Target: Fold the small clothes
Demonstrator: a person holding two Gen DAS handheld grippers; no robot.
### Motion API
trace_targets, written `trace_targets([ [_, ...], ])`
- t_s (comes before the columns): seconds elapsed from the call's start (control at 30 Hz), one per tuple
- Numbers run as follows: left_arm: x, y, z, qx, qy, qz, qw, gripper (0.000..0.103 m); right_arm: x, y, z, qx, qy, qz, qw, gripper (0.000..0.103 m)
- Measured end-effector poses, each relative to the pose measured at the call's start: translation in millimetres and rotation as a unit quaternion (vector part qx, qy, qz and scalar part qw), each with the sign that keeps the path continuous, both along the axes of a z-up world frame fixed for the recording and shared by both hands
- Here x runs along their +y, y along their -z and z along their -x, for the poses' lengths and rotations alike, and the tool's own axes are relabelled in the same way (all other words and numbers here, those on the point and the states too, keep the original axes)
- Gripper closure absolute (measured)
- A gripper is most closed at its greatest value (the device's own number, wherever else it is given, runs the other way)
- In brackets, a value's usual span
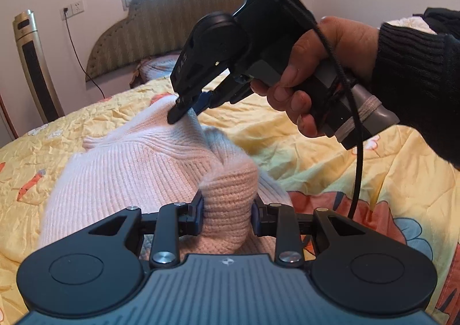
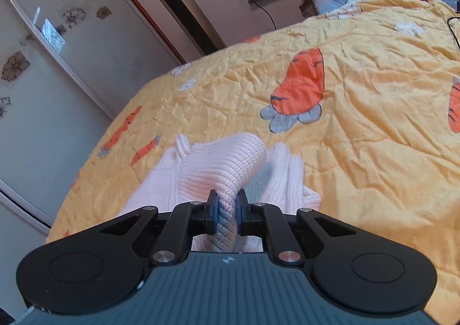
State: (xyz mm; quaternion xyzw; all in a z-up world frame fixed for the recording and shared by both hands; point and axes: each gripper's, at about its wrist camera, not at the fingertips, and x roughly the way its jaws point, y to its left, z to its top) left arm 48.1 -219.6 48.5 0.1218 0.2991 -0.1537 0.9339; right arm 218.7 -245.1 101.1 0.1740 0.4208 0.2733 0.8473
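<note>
A pale pink ribbed knit garment (image 1: 120, 169) lies bunched on the yellow bed quilt (image 1: 330, 152). In the left wrist view my left gripper (image 1: 228, 211) is shut on a thick fold of the knit at its near end. Farther back in that view my right gripper (image 1: 187, 107), held by a hand in a dark sleeve, is shut on another edge of the same garment and holds it up off the quilt. The right wrist view shows that gripper (image 2: 228, 210) pinching a narrow roll of the garment (image 2: 227, 164), with the rest draping down to the quilt.
The quilt (image 2: 359, 129) has orange carrot prints and covers a wide bed. A padded headboard (image 1: 161, 23) and pillows stand at the far end. A tall tower fan (image 1: 34, 66) and a wardrobe (image 2: 57, 60) stand by the wall beyond the bed's left edge. Dark clothing lies at the far right.
</note>
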Motion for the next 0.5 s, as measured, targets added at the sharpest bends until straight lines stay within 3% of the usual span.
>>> trace_targets([
  [0.1, -9.0, 10.8, 6.5, -0.021, 0.010, -0.036, 0.9991, 0.073, -2.6, 19.4, -9.5, 0.035, 0.002, 0.035, 0.999, 0.090],
  [0.13, -7.3, 8.6, 7.3, -0.018, 0.010, -0.030, 0.9993, 0.073, -2.7, 28.4, -10.0, 0.044, 0.003, 0.040, 0.998, 0.091],
  [0.2, -2.9, 4.9, 4.8, -0.009, 0.008, -0.016, 0.9998, 0.073, -5.6, 26.0, -3.9, 0.035, 0.012, 0.018, 0.999, 0.090],
  [0.27, -6.2, 11.0, 6.0, -0.019, 0.016, -0.030, 0.9992, 0.073, -6.3, 15.2, 4.2, 0.010, 0.010, 0.008, 1.000, 0.090],
  [0.33, -11.9, 17.1, 10.6, -0.039, 0.024, -0.059, 0.9972, 0.073, -8.5, 24.7, 0.6, 0.025, 0.014, 0.016, 0.999, 0.090],
  [0.4, -11.1, 16.7, 10.5, -0.037, 0.025, -0.055, 0.9975, 0.073, -11.0, 34.9, -2.4, 0.040, 0.021, 0.010, 0.999, 0.091],
  [0.47, -11.0, 17.3, 9.1, -0.042, 0.027, -0.053, 0.9973, 0.070, -11.9, 27.0, 1.6, 0.023, 0.021, 0.001, 0.999, 0.091],
  [0.5, -9.8, 17.1, 9.5, -0.047, 0.026, -0.049, 0.9973, 0.065, -11.6, 30.5, -0.4, 0.029, 0.022, 0.005, 0.999, 0.091],
])
